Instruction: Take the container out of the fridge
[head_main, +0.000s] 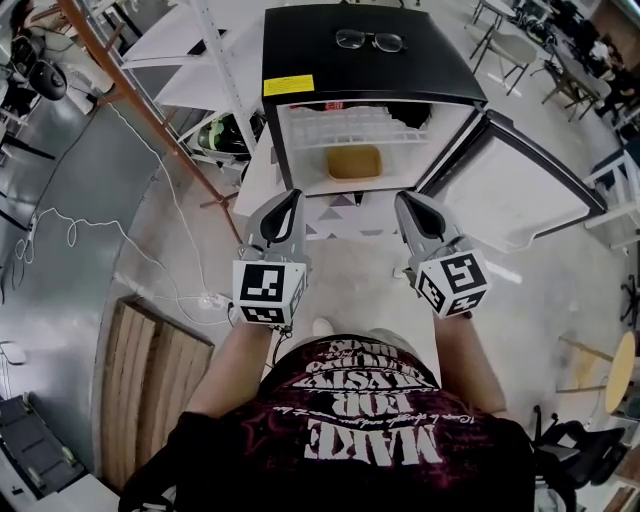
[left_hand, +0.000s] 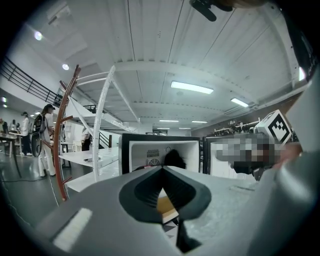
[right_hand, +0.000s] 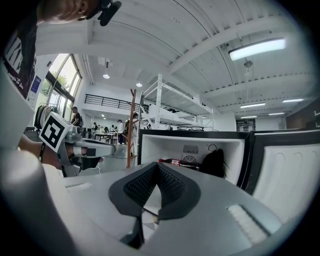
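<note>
black-topped white mini fridge (head_main: 372, 75) open; tan shallow container (head_main: 354, 161) inside at far end, untouched. left gripper (head_main: 291, 198), right gripper (head_main: 408, 200) near, jaws pressed together, empty. extraction left.

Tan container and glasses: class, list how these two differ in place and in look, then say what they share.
Place: the tan container sits inside the open fridge, while the glasses lie on its black top.
Look: the tan container is a solid, rectangular tub; the glasses are a thin dark frame with see-through lenses.
Shared: both rest at the same fridge, and nothing grips either.
</note>
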